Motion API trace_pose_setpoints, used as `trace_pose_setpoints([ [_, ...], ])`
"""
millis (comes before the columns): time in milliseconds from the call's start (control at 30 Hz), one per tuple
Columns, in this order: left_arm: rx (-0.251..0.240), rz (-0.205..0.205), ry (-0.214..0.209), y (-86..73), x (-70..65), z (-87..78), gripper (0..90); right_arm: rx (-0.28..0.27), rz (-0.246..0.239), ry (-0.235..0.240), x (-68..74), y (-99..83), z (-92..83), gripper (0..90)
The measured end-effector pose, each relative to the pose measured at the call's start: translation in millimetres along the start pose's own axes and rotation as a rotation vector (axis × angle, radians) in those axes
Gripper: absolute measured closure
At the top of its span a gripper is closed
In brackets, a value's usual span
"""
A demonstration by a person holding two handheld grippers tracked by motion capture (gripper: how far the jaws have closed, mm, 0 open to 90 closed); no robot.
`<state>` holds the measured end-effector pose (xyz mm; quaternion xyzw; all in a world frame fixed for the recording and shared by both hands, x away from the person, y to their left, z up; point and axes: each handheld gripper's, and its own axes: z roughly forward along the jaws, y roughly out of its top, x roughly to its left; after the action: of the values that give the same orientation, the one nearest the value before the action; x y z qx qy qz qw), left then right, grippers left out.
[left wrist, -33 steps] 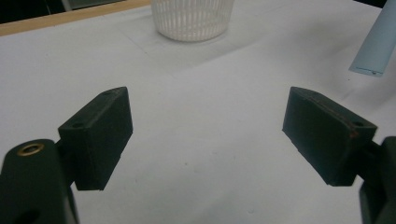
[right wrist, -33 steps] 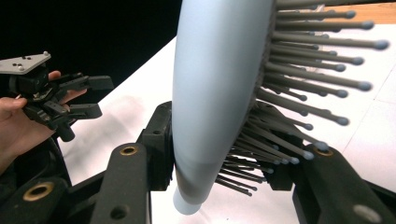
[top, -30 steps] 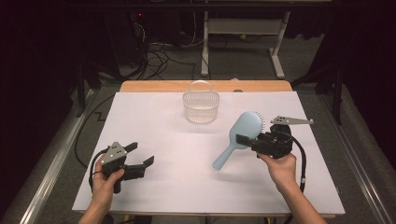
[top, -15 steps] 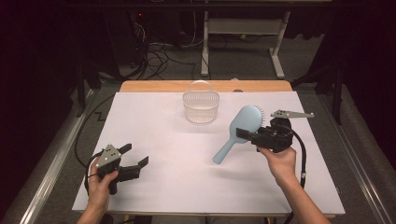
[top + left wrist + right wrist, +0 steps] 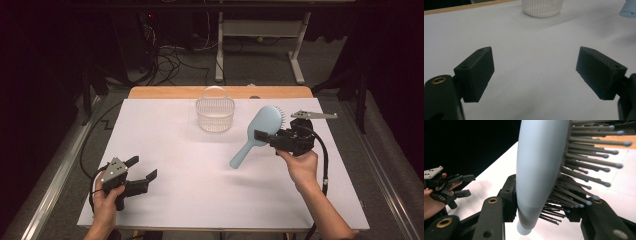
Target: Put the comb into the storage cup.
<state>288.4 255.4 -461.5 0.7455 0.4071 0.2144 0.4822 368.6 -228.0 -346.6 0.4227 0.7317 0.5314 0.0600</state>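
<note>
Right gripper (image 5: 262, 136): jaws clamped on the hairbrush (image 5: 256, 134) at the base of its head, one pad on the smooth back, the other pressed into the bristles (image 5: 584, 172). Brush is held clear of the table (image 5: 165, 130), over its right half, tilted: head up and toward the far side, handle slanting down toward the middle. Handle tip looks off the surface, though from the high view I can't be sure of the gap.

Left gripper (image 5: 141, 168): jaws wide apart, nothing between them, sitting low over the near left part of the table. Well apart from the brush.

Around: white slatted basket (image 5: 215, 114) with a hoop handle at the far centre, just left of the brush head, not touching it. It stands between the two grippers on the far side; bare table lies between brush and basket. Wooden edge shows at the table's far rim. Cables on the floor beyond.

Brush: pale blue, oval head, smooth rounded back, slim handle that widens at the end. Bristles are dark grey pins with small ball tips, facing right and away from the basket.
</note>
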Motion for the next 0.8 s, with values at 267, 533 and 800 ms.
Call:
trace_pose_setpoints([
  [267, 0.003, 0.011, -0.001, -0.9, -1.5, 0.9, 15.9, -0.012, -0.002, -0.019, -2.9, 13.8, 2.7, 54.4],
  [533, 0.010, 0.016, 0.008, -2.0, -1.5, 2.1, 15.8, -0.015, -0.001, -0.034, -5.0, 24.5, 11.3, 54.4],
  [800, 0.011, 0.021, 0.022, -2.1, -1.7, 2.4, 15.8, -0.014, 0.005, -0.050, -6.7, 31.8, 20.6, 54.5],
])
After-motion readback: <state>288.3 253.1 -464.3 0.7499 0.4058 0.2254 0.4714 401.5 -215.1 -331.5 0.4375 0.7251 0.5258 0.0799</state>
